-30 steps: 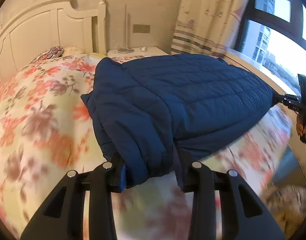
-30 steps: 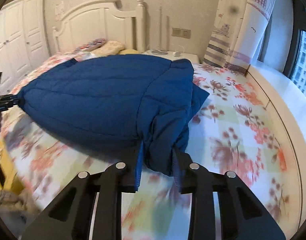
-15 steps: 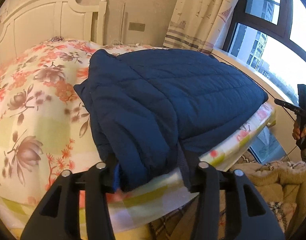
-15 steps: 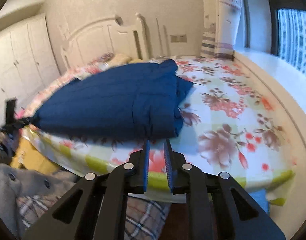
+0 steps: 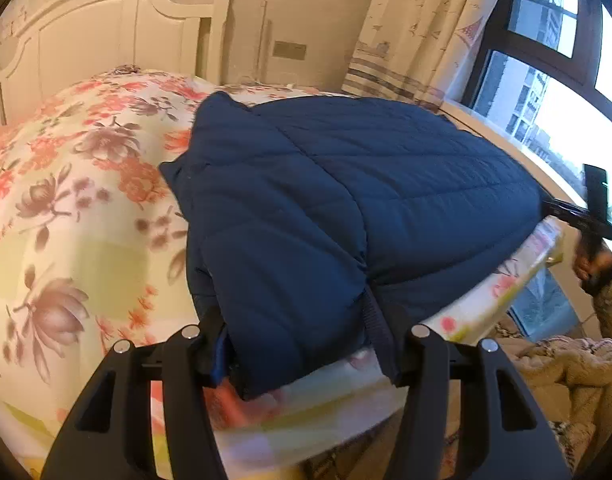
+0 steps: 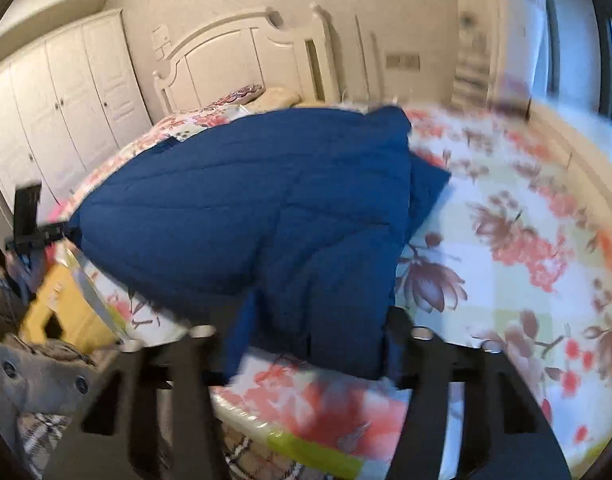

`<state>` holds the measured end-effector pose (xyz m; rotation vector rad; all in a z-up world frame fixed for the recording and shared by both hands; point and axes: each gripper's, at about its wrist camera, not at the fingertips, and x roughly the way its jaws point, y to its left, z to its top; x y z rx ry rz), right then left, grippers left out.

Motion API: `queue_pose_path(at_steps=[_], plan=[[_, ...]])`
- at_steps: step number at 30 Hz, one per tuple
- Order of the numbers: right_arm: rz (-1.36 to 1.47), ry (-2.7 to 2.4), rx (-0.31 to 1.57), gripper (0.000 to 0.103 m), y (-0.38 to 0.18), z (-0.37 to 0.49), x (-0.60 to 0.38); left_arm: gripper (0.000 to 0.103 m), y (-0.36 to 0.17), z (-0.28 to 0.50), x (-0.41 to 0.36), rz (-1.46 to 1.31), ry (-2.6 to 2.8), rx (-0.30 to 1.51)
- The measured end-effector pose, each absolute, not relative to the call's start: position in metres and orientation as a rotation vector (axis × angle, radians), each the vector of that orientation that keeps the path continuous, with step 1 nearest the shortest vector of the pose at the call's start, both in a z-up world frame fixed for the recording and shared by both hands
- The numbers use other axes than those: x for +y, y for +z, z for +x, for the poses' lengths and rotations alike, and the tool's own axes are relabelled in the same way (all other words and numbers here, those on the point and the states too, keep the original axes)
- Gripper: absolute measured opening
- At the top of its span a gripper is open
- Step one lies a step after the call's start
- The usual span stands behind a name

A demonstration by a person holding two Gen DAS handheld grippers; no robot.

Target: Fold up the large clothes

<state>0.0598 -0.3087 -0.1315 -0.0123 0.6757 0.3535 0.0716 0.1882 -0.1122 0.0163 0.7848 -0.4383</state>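
On the bed (image 5: 66,248), across its floral quilted cover, our navy puffer jacket (image 5: 345,200) lay folded, its stitched channels running in soft ridges toward twelve o'clock. Compared with a second earlier, both near corners had sunk onto the bed's edge and the views had dropped lower. Our left hand-held gripper (image 5: 302,344) was spreading, a padded corner lying loosely between its black fingers. Our right hand-held gripper (image 6: 309,344), blurred, was spreading too, with the other bunched corner between its fingers; half a second earlier it stood nearly pressed together. At three o'clock a striped curtain (image 5: 421,32) hung.
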Motion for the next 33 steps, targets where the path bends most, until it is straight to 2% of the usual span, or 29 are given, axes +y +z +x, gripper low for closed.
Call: queue_pose_path(at_steps=[4,8,14,15,16,17,19,20,22,24,28,33], plan=[[0.006,0.332,0.657,0.033,-0.132,0.021,-0.298,0.056,-0.111,0.076,0.189,0.023,-0.396,0.771],[0.063,0.303,0.664,0.032,-0.136,0.006,-0.309,0.053,-0.111,0.072,0.187,0.038,-0.422,0.765],[0.038,0.274,0.701,0.033,-0.131,0.032,-0.316,0.052,-0.112,0.056,0.181,0.049,-0.443,0.755],[0.053,0.282,0.713,0.035,-0.131,0.033,-0.320,0.057,-0.112,0.057,0.182,0.046,-0.433,0.754],[0.061,0.278,0.724,0.042,-0.130,0.032,-0.323,0.065,-0.112,0.057,0.183,0.041,-0.422,0.760],[0.070,0.257,0.735,0.048,-0.127,0.028,-0.327,0.069,-0.109,0.056,0.187,0.045,-0.397,0.764],[0.093,0.207,0.699,0.087,-0.118,0.017,-0.334,0.074,-0.097,0.046,0.198,0.037,-0.366,0.745],[0.095,0.183,0.616,0.092,-0.106,0.002,-0.335,0.075,-0.083,0.038,0.208,0.005,-0.347,0.711],[0.082,0.159,0.515,0.092,-0.088,-0.009,-0.332,0.090,-0.054,0.029,0.224,-0.080,-0.334,0.638],[0.062,0.164,0.465,0.092,-0.067,-0.003,-0.315,0.099,-0.022,0.027,0.218,-0.107,-0.293,0.563],[-0.020,0.194,0.431,0.093,-0.036,0.033,-0.246,0.100,0.015,0.047,0.154,-0.063,-0.199,0.548],[-0.230,0.213,0.463,0.095,-0.041,0.071,-0.146,0.100,-0.008,0.081,0.054,0.080,-0.216,0.673]])
